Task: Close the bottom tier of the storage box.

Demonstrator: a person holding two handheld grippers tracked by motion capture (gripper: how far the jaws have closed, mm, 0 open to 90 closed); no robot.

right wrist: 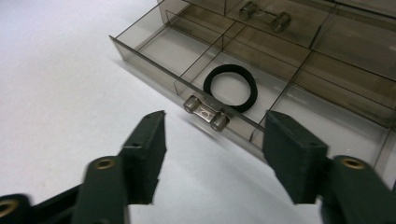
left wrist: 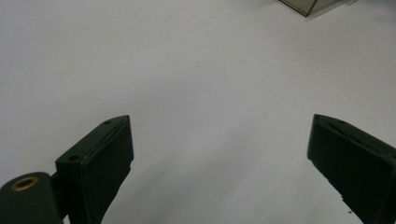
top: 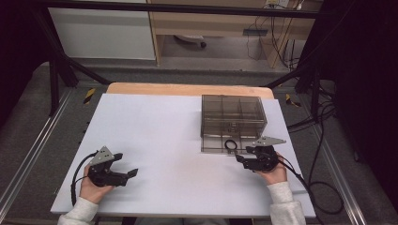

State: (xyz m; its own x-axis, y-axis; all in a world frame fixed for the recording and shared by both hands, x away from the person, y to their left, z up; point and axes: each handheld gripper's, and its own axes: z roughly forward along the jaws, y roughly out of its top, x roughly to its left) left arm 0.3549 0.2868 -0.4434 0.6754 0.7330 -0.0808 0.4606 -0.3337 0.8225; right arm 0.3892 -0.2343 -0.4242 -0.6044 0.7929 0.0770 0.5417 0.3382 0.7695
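Smoky drawer box (top: 233,114) on my white table (top: 155,140), its bottom drawer (right wrist: 261,88) pulled out toward my right gripper (right wrist: 212,140).

The box sat at the far right of the table, well apart from my left hand and just beyond my right. Its open drawer was split into compartments, and in the front middle one I saw a black ring (right wrist: 231,87) lying flat, which the high view also showed just ahead of my right gripper. On the drawer front sat a small metal handle (right wrist: 206,113), directly ahead of the gap between my right jaws; those stood about half open, gripping nothing and clear of the handle. My left gripper (left wrist: 219,154) rested near the left front corner of the table, jaws spread wide over bare white surface, holding nothing.
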